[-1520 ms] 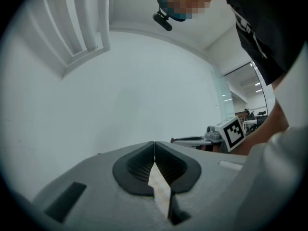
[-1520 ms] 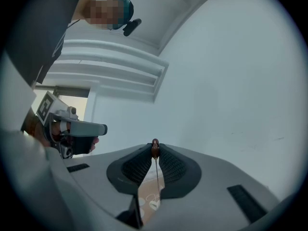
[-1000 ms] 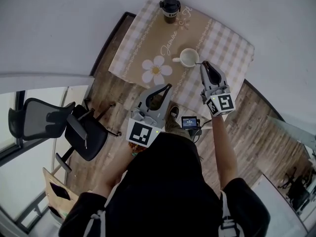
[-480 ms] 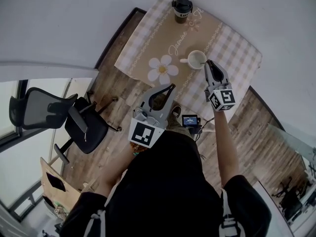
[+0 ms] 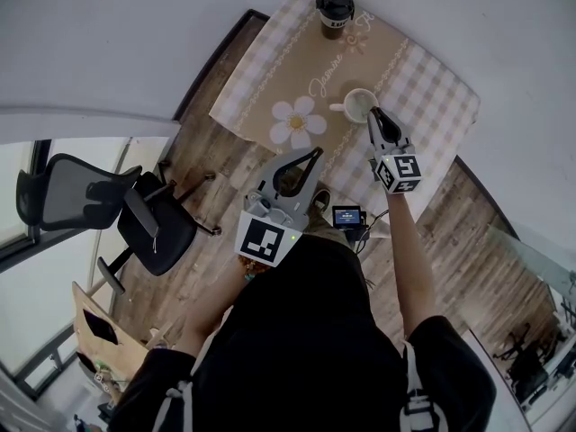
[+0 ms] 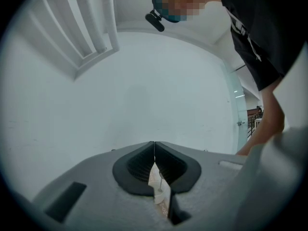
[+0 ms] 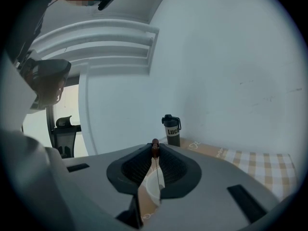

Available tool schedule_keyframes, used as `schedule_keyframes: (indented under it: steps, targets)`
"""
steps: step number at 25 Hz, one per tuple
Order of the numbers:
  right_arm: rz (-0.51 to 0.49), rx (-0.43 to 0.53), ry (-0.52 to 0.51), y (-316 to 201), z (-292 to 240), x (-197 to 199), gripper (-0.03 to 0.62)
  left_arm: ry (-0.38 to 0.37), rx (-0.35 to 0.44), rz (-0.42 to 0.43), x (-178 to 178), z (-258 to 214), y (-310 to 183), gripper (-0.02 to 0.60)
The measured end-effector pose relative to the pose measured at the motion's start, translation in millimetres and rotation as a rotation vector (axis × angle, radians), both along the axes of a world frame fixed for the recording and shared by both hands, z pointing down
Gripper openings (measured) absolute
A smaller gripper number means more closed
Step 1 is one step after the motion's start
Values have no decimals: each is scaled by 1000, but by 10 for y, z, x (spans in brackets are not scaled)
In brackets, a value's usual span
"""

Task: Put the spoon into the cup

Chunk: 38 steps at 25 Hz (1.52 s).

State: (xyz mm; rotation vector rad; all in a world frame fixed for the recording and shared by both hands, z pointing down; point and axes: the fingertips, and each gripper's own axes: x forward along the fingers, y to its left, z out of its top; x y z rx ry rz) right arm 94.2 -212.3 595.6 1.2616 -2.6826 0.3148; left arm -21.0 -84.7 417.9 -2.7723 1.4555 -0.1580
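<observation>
Spoon (image 7: 155, 148): thin metal shaft with a brown handle end, hanging upright. The brown end is pinched between the tips of the right gripper (image 7: 154, 144), whose jaws are closed on it. The lower end shows against the white inside of the cup; whether it touches the bottom cannot be told.

Cup (image 5: 360, 106): white, with a handle, upright on the brown middle strip of the tablecloth, directly beneath the right gripper's tips.

Right gripper, head view (image 5: 373, 113): over the cup's rim, marker cube toward the person.

Left gripper (image 5: 311, 155): held off the table's near edge, well apart from the cup. Its own view shows the jaw tips together, with nothing between them.

Tablecloth (image 5: 423, 88): checked beige and white, with a daisy print (image 5: 298, 122) beside the cup.

Travel mug (image 5: 335, 12): black lid, standing at the table's far end.

Office chair (image 5: 135, 214): black, on the wooden floor (image 5: 198, 160) beside the table.
</observation>
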Motion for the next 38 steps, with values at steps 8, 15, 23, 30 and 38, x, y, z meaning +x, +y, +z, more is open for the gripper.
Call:
schedule_keyframes:
  steps: [8, 15, 23, 30, 38]
  targets:
    - [-11, -24, 13, -7, 184, -3, 43, 3, -6, 5, 58, 10, 40, 17]
    - [-19, -43, 41, 49, 324, -11, 43, -1, -11, -5, 21, 15, 53, 17]
    - [-16, -89, 88, 124, 572, 40, 43, 9, -13, -8, 11, 8, 55, 17]
    - [-29, -120, 130, 174, 756, 43, 43, -5, -5, -10, -24, 21, 70, 17]
    - [-56, -118, 196, 134, 798, -19, 43, 3, 2, -21, -63, 1, 60, 17]
